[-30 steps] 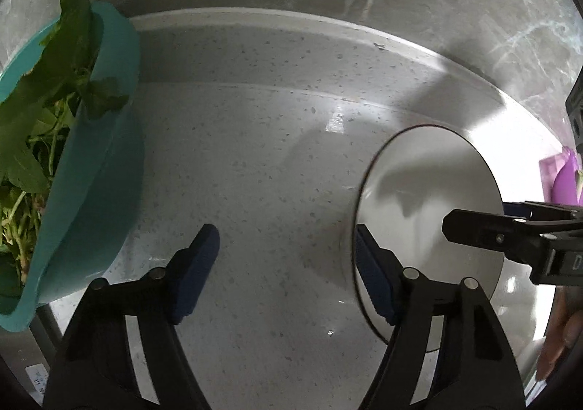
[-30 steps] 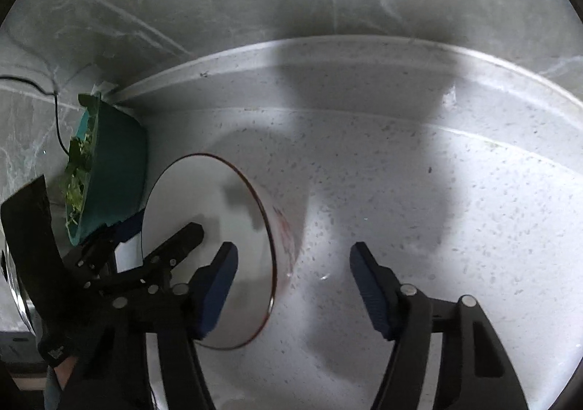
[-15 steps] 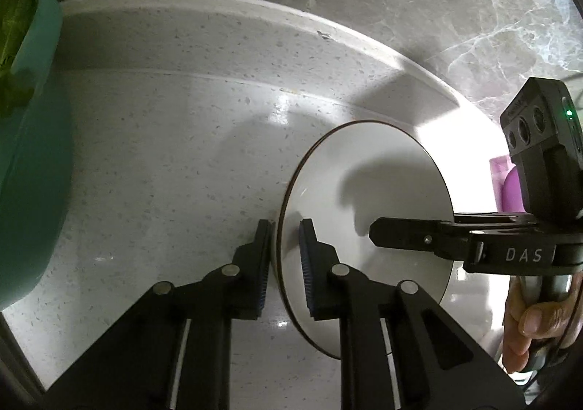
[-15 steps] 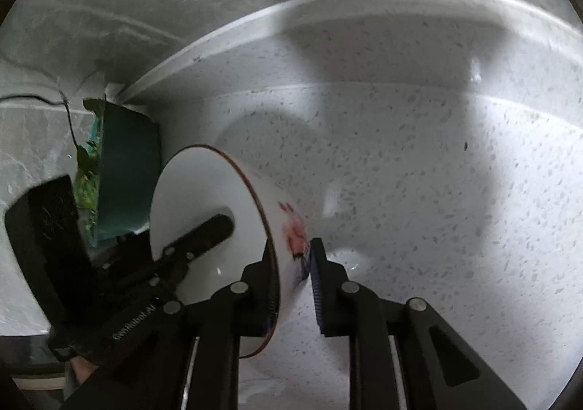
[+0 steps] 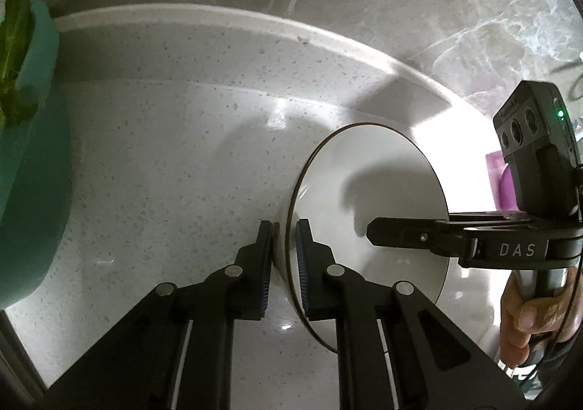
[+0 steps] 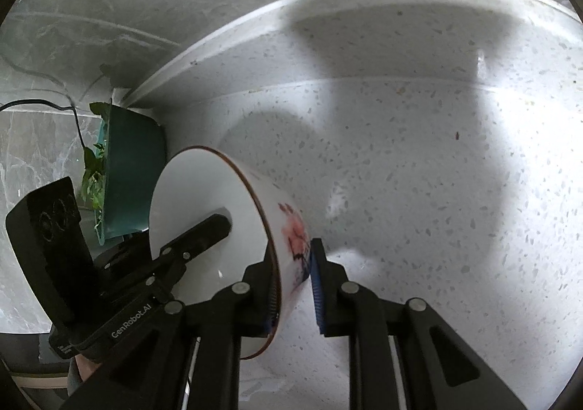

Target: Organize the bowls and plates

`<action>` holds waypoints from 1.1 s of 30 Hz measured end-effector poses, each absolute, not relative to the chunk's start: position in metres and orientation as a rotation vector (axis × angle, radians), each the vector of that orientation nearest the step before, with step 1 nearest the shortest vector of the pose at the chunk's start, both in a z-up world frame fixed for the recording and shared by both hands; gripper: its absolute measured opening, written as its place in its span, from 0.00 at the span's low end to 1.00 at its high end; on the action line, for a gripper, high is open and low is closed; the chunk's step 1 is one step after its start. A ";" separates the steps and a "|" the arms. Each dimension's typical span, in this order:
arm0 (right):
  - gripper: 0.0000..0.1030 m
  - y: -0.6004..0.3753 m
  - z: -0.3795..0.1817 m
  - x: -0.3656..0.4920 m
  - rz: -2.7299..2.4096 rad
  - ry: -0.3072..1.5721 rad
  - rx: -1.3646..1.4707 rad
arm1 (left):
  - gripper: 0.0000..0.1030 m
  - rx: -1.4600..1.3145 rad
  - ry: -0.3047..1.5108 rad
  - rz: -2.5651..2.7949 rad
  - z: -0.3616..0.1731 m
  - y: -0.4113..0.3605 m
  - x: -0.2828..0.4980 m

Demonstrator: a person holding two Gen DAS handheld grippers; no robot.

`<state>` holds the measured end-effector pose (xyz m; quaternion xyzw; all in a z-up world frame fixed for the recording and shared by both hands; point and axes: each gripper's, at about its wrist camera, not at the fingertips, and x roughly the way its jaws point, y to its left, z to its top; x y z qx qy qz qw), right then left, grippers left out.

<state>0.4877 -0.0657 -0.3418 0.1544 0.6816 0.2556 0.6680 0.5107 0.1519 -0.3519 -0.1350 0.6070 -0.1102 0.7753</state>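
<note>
A white bowl [image 5: 368, 191] with a brown rim and a pink flower print on its outside [image 6: 204, 206] is held on its side above the speckled counter. My left gripper [image 5: 283, 259] is shut on the bowl's rim, one finger inside and one outside. My right gripper [image 6: 294, 286] is shut on the opposite part of the rim in the same way. Each gripper shows in the other's view, with one finger reaching into the bowl.
A teal bowl of green leafy vegetables [image 5: 25, 140] stands at the left by the wall; it also shows in the right wrist view [image 6: 124, 169]. A purple container [image 5: 501, 180] sits at the far right. The speckled counter [image 6: 437, 173] meets a grey marble wall behind.
Both grippers went from open to shut on the bowl's rim. The bowl has since been raised and tilted slightly, with both grippers still on it.
</note>
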 end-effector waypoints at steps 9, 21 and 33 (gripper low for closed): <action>0.19 -0.081 -0.320 0.477 0.569 1.502 0.362 | 0.10 -0.264 1.311 -0.267 -0.324 0.134 0.503; 0.20 -0.150 -0.274 0.428 0.500 1.412 0.446 | 0.10 -0.154 1.267 -0.389 -0.268 0.060 0.487; 0.21 -0.257 -0.234 0.366 0.423 1.338 0.522 | 0.11 -0.071 1.249 -0.500 -0.227 -0.067 0.425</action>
